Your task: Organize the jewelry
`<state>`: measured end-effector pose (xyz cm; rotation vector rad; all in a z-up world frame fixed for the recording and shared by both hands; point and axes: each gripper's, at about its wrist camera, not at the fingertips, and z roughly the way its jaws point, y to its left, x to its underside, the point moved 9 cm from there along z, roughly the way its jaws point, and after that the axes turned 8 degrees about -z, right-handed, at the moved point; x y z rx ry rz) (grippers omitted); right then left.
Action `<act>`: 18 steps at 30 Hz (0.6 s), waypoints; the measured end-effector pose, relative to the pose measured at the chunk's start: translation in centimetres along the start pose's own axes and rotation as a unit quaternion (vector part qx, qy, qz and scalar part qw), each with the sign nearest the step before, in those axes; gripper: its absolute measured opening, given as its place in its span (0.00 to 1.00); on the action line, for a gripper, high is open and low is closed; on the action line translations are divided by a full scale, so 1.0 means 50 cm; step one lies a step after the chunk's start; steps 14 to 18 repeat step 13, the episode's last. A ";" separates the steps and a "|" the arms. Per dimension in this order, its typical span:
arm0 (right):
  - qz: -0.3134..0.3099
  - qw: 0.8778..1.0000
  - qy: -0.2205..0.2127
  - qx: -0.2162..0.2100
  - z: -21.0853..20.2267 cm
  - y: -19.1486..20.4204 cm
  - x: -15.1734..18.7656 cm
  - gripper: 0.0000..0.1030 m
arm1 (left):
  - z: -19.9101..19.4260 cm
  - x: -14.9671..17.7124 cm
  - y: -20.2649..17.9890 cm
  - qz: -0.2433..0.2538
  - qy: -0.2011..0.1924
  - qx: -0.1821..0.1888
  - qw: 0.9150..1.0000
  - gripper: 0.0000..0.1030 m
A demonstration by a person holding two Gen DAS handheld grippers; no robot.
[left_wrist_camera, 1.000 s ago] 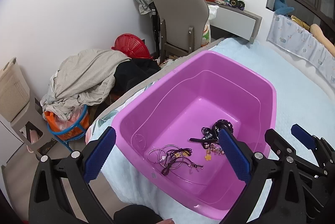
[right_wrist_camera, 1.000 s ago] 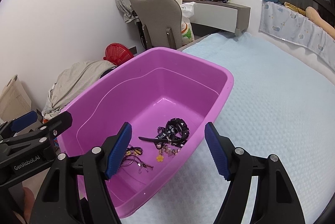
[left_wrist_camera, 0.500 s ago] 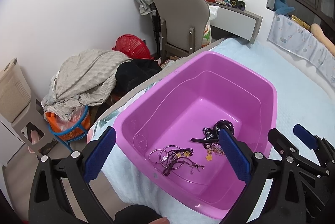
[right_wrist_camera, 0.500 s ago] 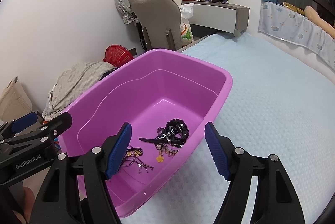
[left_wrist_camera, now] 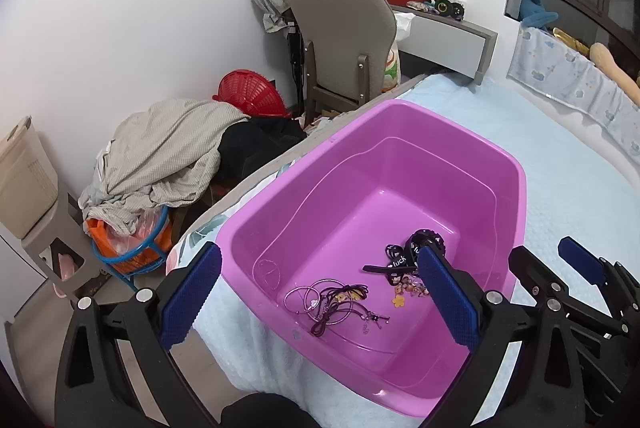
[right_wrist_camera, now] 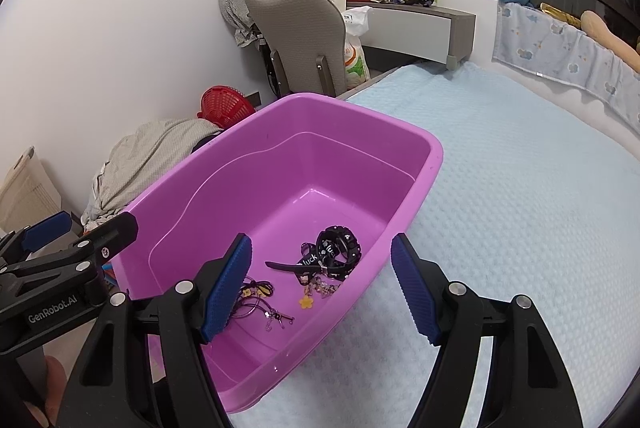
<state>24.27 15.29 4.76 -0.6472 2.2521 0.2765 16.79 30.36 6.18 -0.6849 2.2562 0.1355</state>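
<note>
"genrobot.ai" in white on the black body of the left gripper (right_wrist_camera: 56,256), seen from the right wrist. "luck" in white on the black strap (right_wrist_camera: 316,260) in the purple tub (right_wrist_camera: 434,164), perhaps printed twice; second word partly hidden.

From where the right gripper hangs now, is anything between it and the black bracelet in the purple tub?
Nothing visible blocks it. The right gripper hangs open above the purple tub, and the black bracelet lies uncovered on the tub floor. Only the charm chain lies against it on the near side.
</note>
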 end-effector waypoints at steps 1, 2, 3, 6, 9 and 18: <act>0.000 1.000 0.000 -0.001 0.000 0.000 0.000 0.67 | 0.000 0.000 -0.003 0.001 0.000 0.000 1.000 0.94; 0.000 1.000 0.000 -0.001 0.000 0.000 0.001 0.67 | 0.000 0.001 -0.002 0.000 0.002 0.000 1.000 0.94; 0.001 1.000 0.000 -0.001 -0.001 -0.001 0.002 0.67 | 0.000 0.001 -0.001 -0.001 0.004 0.001 1.000 0.94; 0.001 1.000 0.000 -0.001 -0.002 -0.001 0.002 0.67 | 0.001 -0.001 -0.002 -0.002 0.007 0.001 1.000 0.94; 0.001 1.000 0.000 -0.001 -0.002 -0.001 0.005 0.67 | 0.000 -0.002 0.001 -0.004 0.007 0.000 1.000 0.94; 0.000 1.000 0.000 -0.001 -0.002 -0.001 0.006 0.67 | 0.002 -0.002 0.001 -0.007 0.010 0.001 1.000 0.94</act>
